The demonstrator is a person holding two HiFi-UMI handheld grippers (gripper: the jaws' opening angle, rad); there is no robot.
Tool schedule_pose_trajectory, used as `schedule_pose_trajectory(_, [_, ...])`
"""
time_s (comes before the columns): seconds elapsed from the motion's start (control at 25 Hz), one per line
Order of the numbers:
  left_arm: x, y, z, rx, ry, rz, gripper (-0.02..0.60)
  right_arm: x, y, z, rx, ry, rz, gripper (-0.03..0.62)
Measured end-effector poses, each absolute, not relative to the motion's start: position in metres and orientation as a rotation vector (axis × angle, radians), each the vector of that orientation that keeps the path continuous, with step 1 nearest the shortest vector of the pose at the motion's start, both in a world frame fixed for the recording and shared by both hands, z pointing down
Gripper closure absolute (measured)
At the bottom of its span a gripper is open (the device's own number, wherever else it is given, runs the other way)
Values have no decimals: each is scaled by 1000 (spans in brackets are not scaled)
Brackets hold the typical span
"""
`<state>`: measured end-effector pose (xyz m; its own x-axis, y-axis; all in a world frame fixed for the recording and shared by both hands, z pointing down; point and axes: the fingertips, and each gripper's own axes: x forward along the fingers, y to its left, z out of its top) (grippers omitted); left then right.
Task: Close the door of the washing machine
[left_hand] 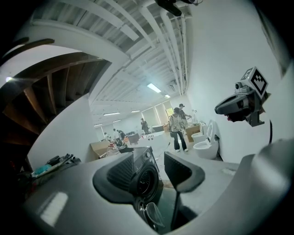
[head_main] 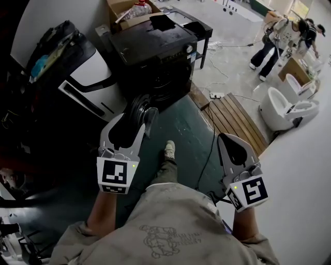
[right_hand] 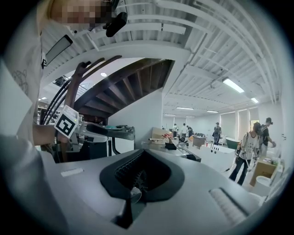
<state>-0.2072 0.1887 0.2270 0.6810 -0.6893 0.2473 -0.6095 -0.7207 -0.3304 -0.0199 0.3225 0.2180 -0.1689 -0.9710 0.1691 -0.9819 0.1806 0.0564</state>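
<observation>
**Washing machine:** black, front-loading washing machine [head_main: 155,57] standing on the dark green floor [head_main: 181,127] against the white wall. The front is dark in the head view, so the drum opening is hard to make out.

**Door:** round, glass-centred machine door [head_main: 138,106], swung open toward the person and seen almost edge-on. Its lower part is covered by the left gripper.

**Left gripper** [head_main: 132,120]: grey, with a marker cube; jaws wide apart. In its own view the machine and the open door show in the gap between the jaws. Whether either jaw touches the door cannot be told.

**Right gripper** [head_main: 226,141]: jaws drawn together with nothing between them. It is held well apart from the machine, over the floor.

**Surroundings:**
- Slatted brown wooden platform [head_main: 235,116], right of the machine.
- White toilet [head_main: 282,106], beyond the platform.
- Open cardboard box [head_main: 124,9] behind the machine, cut off by the top edge.
- Person's pale shoe [head_main: 169,150] on the floor between the grippers.
- Two distant people [head_main: 274,39] at the upper right, small and indistinct.
</observation>
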Motion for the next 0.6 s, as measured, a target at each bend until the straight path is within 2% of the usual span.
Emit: schedule_pose_trajectory(0.6, [-190, 32, 316, -2723, 1086, -812, 376, 14, 166, 281, 1764, -2195, 322, 565])
